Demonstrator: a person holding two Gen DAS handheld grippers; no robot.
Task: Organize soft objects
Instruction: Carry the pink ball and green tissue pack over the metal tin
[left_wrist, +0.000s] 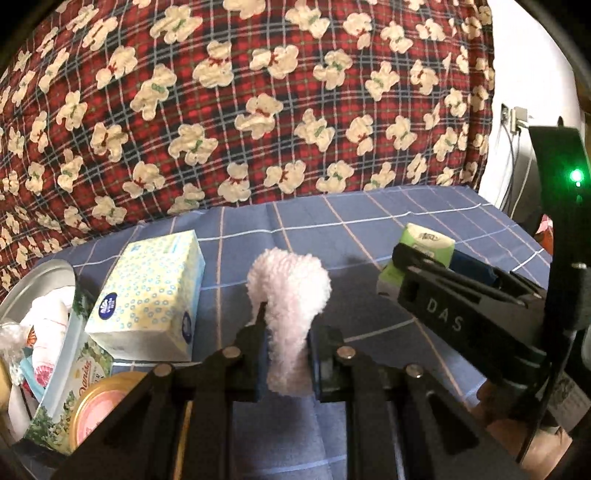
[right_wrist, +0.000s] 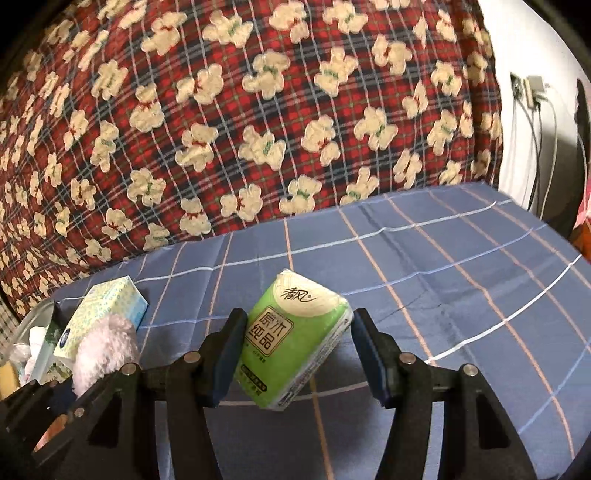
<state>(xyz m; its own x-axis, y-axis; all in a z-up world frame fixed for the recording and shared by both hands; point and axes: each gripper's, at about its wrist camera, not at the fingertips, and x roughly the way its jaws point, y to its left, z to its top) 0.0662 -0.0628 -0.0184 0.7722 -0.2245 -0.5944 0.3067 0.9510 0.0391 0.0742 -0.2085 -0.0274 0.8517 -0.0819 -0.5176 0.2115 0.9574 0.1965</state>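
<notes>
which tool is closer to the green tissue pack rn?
Right. The right tool straddles the green tissue pack, one finger on each side. The left tool is off to its left, shut on the fluffy pink cloth.

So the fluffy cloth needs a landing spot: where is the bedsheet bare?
Bare blue checked sheet stretches right of the green tissue pack, back to the bear-print quilt. Crowded at left: tissue box, tin.

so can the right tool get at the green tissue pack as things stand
Probably yes: the green tissue pack already sits between the right tool's open fingers, with nothing in between.
</notes>
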